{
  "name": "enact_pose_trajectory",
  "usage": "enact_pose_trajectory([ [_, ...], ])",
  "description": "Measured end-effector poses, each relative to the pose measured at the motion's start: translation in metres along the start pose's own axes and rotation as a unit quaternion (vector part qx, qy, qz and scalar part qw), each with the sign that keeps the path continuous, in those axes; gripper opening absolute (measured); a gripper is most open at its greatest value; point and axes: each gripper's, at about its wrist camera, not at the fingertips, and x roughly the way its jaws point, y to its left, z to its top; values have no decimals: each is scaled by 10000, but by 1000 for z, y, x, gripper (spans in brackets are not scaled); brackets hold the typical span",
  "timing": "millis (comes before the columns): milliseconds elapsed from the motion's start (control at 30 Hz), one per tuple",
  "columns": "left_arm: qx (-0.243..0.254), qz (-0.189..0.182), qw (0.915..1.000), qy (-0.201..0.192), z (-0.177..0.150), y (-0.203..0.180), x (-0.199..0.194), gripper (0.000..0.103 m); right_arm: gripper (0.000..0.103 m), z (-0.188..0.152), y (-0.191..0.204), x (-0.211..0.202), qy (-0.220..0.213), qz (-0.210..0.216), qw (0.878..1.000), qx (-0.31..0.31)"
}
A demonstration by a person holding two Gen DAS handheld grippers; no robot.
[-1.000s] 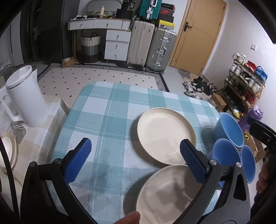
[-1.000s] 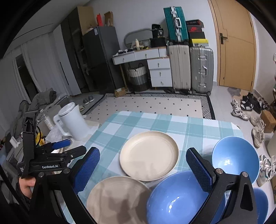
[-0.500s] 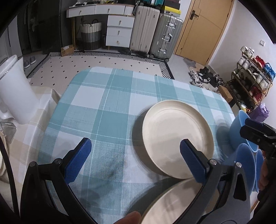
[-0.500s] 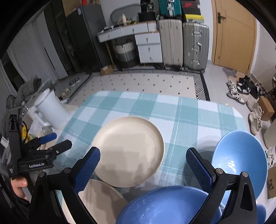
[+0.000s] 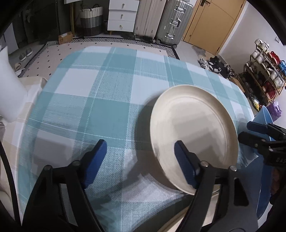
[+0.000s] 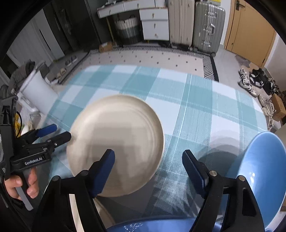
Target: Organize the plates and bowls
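Observation:
A cream plate (image 5: 194,132) lies on the teal checked tablecloth (image 5: 110,100); it also shows in the right wrist view (image 6: 118,142). My left gripper (image 5: 139,160) is open, its right finger over the plate's near left edge; it also shows in the right wrist view (image 6: 55,132). My right gripper (image 6: 148,167) is open, its left finger over the plate's near right edge. A second cream plate's rim (image 6: 75,210) peeks out below. A blue bowl (image 6: 259,180) stands at the right, and another blue bowl (image 6: 152,226) lies under my right gripper.
A white jug (image 6: 39,92) stands on a side table at the left. Suitcases (image 5: 160,19), a white drawer unit (image 5: 123,16) and a wooden door (image 5: 214,23) are behind the table. A shoe rack (image 5: 266,71) stands at the right.
Both grippers have moved forward and down towards the far cream plate, and both have narrowed their opening. The near plate and bowls have slid out of the bottom of the views.

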Motion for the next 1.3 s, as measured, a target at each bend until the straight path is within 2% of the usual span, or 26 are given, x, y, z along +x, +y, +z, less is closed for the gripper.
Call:
enact_pose_trajectory([
  [33,0,2,10000,18,0,0,1,71,74,0,-2,6,76,-22,10000,5],
  [167,6,-15,9999,129,-2,-2,12,62,70,1,-4,17,234,-58,9997,-37],
  [233,-3,-11,9999,170,-3,-2,16,57,63,1,-4,22,269,-92,9996,-65],
  [300,-5,-21,9998,195,-4,-2,18,54,61,1,-4,25,325,-80,9994,-83],
  [433,71,6,9998,171,-4,-5,19,46,51,1,-3,31,393,-69,9992,-82],
  [533,84,-7,9998,166,-4,-6,20,37,45,0,-3,34,405,-66,9991,-70],
  [600,101,-119,9997,164,-5,-7,19,26,40,0,-2,35,413,-106,9991,-64],
  [800,331,-145,9993,132,-5,-18,17,12,25,-2,-3,41,432,-208,9988,-70],
  [1000,423,-91,9990,106,-5,-23,17,10,18,-3,-5,39,371,-264,9989,-64],
  [1300,435,-49,9990,25,-8,-25,11,10,18,-4,-6,38,324,-251,9992,-33],
])
